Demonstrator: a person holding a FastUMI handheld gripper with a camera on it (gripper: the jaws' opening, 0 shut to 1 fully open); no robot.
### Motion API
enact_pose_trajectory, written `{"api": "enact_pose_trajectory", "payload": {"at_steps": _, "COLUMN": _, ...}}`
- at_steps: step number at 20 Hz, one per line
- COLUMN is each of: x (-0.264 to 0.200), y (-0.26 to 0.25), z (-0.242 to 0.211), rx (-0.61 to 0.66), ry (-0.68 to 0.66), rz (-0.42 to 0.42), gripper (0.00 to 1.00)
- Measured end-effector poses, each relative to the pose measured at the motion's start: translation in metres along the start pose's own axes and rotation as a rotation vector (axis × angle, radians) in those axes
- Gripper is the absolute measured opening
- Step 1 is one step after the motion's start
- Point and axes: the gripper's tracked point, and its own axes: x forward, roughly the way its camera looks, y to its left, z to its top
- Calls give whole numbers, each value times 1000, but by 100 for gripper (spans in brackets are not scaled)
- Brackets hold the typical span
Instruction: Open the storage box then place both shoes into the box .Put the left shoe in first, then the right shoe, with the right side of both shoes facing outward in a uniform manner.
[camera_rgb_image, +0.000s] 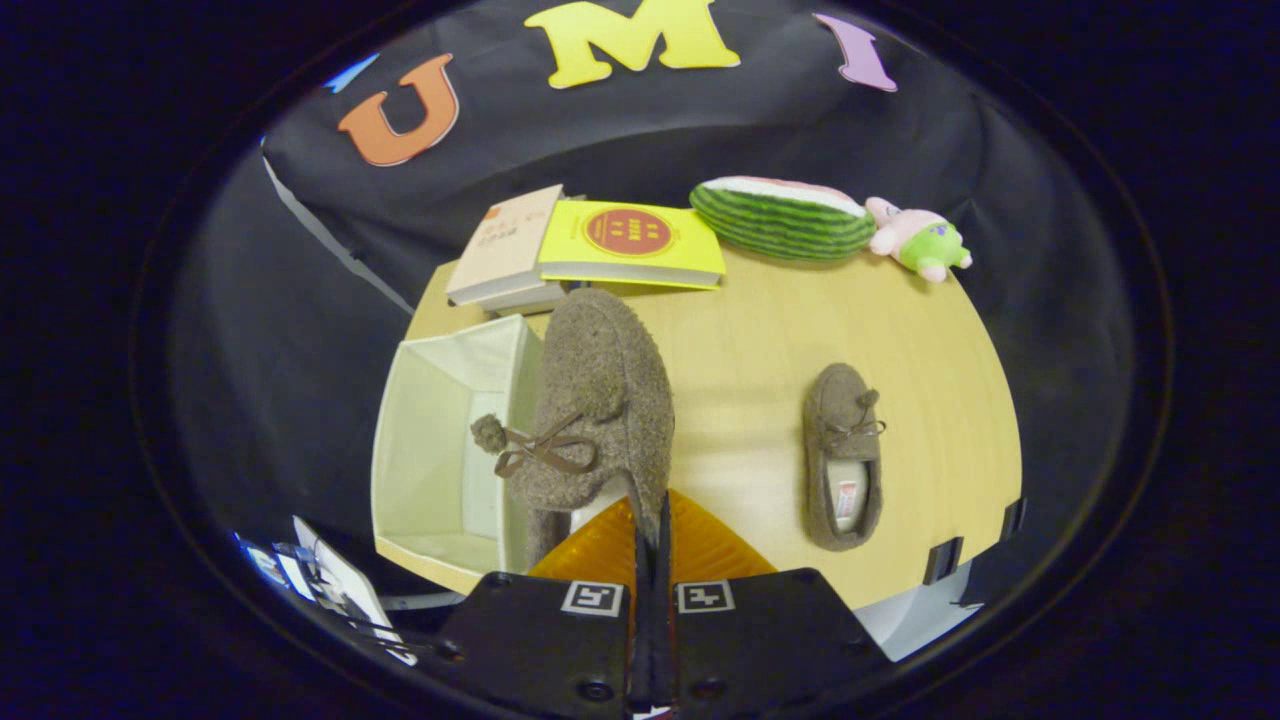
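Right now the gripper (652, 530) has its two fingers pinched nearly together on the heel edge of a brown fuzzy slipper (595, 410), which is lifted off the wooden table (930, 420) with its toe pointing away from the fingers and its pom-pom lace bow hanging on the near side. This held slipper hangs partly over the right wall of the open white fabric storage box (440, 450), which sits at the table's near left corner with its inside bare. A second brown slipper (843, 457) lies flat on the table well to the right of the fingers, toe pointing away, opening facing up. Beyond the box lie a yellow book (632, 243) and a pale book (505, 245) side by side. Farther right, at the table's far edge, rest a plush watermelon slice (782, 218) and a small pink and green plush toy (920, 240) just beside it.
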Motion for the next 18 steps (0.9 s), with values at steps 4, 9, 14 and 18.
{"api": "enact_pose_trajectory", "payload": {"at_steps": 4, "x": -3, "y": 67, "z": 1, "rx": 47, "ry": -15, "rz": 80, "gripper": 6}}
{"api": "enact_pose_trajectory", "payload": {"at_steps": 9, "x": 40, "y": 139, "z": 1, "rx": 108, "ry": -13, "rz": 146, "gripper": 6}}
{"api": "enact_pose_trajectory", "payload": {"at_steps": 14, "x": 85, "y": 166, "z": -15, "rx": 153, "ry": -37, "rz": 95, "gripper": 6}}
{"api": "enact_pose_trajectory", "payload": {"at_steps": 18, "x": 114, "y": 189, "z": -33, "rx": 162, "ry": 0, "rz": 123, "gripper": 6}}
